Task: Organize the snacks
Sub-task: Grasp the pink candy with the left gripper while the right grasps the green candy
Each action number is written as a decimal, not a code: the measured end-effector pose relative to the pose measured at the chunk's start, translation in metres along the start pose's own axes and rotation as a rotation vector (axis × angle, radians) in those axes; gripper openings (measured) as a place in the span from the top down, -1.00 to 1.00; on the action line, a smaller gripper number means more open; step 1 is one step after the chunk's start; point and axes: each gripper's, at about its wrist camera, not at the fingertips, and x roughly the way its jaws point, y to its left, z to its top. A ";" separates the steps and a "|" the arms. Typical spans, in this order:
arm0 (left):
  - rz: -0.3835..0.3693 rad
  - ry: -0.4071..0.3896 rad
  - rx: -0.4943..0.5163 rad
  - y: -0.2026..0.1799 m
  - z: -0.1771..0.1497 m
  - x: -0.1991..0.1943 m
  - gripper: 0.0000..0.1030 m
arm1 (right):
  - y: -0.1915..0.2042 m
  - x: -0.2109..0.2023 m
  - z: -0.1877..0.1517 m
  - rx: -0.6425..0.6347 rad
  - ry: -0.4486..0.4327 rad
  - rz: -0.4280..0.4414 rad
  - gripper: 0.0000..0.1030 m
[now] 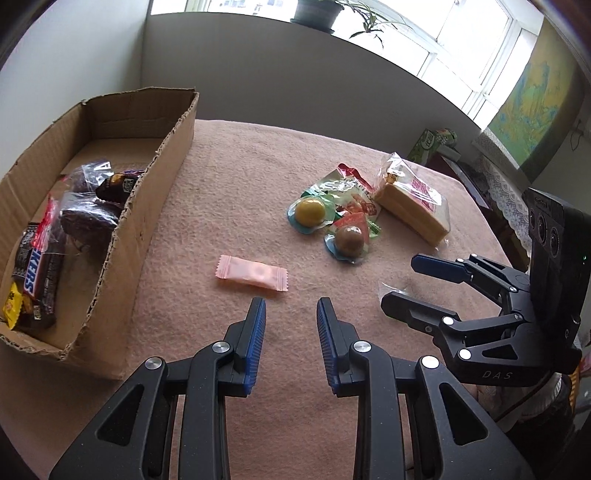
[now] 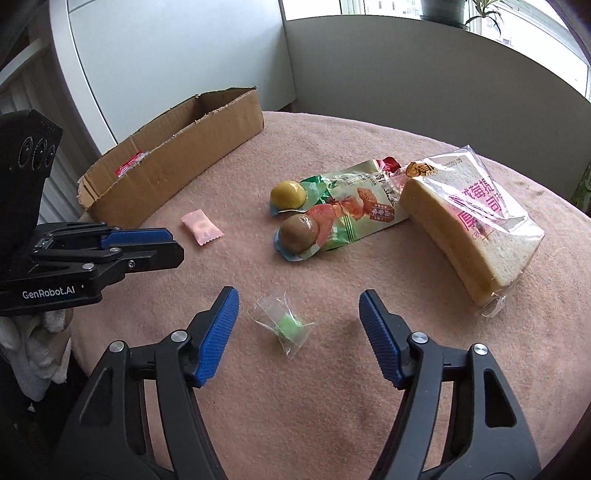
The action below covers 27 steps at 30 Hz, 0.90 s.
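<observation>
At the bottom of the left wrist view, the left gripper (image 1: 291,321) reaches forward low over the pink tablecloth (image 1: 258,166), its blue-padded jaws parted with nothing between them. Just beyond its tips, slightly left of centre, lies a pink wrapped candy (image 1: 252,273). At the right edge of this frame the right gripper (image 1: 406,278) points leftward, jaws spread, with a corner of clear wrapper showing by its lower finger.

In the right wrist view, the right gripper (image 2: 299,306) fills the bottom of the frame, jaws wide apart and tilted down at the cloth. A green candy in clear wrapper (image 2: 286,324) lies between the two pads, touching neither. At the left edge, the left gripper (image 2: 162,243) is seen side-on, jaws a little apart, held by a white-gloved hand (image 2: 33,332).

Farther out, at mid-frame, a yellow jelly cup (image 2: 288,195) and a brown jelly cup (image 2: 298,232) rest against a green snack packet (image 2: 354,206), and a bagged bread slice (image 2: 469,225) lies at the right, touching that packet.

The cardboard box (image 1: 147,206) stands at the left. Only the left wrist view looks into it: a Snickers bar (image 1: 35,266), dark cakes in clear bags (image 1: 88,221) and a yellow packet (image 1: 13,302) lie inside. The right wrist view shows only its outer wall and a scrap of red wrapper within, but alone shows the green candy plainly.

Farthest off, a potted plant (image 1: 317,11) stands on the windowsill at the top of the frame.
</observation>
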 end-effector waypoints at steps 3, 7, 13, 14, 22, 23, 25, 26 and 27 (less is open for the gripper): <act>0.019 0.007 -0.017 0.003 0.004 0.007 0.48 | 0.000 0.000 0.000 -0.007 0.001 0.017 -0.33; 0.034 0.041 -0.034 0.008 0.011 0.021 0.48 | 0.003 0.000 -0.001 -0.024 0.005 0.019 -0.33; 0.040 0.049 -0.032 0.008 0.019 0.028 0.30 | -0.001 0.004 0.000 -0.012 0.023 0.045 -0.32; 0.045 0.049 -0.029 0.006 0.021 0.029 0.27 | 0.000 0.005 0.000 -0.013 0.026 0.046 -0.32; 0.164 0.042 0.053 -0.006 0.027 0.043 0.25 | 0.008 0.008 0.001 -0.052 0.040 0.042 -0.26; 0.175 0.040 0.063 -0.007 0.028 0.044 0.25 | 0.008 0.009 0.002 -0.056 0.041 0.041 -0.23; 0.195 0.034 0.087 -0.010 0.027 0.046 0.25 | 0.009 0.008 0.002 -0.059 0.041 0.038 -0.23; 0.206 0.031 0.102 -0.011 0.026 0.047 0.25 | 0.010 0.008 0.002 -0.060 0.041 0.037 -0.22; 0.216 0.029 0.115 -0.014 0.025 0.047 0.25 | 0.010 0.009 0.002 -0.063 0.042 0.035 -0.20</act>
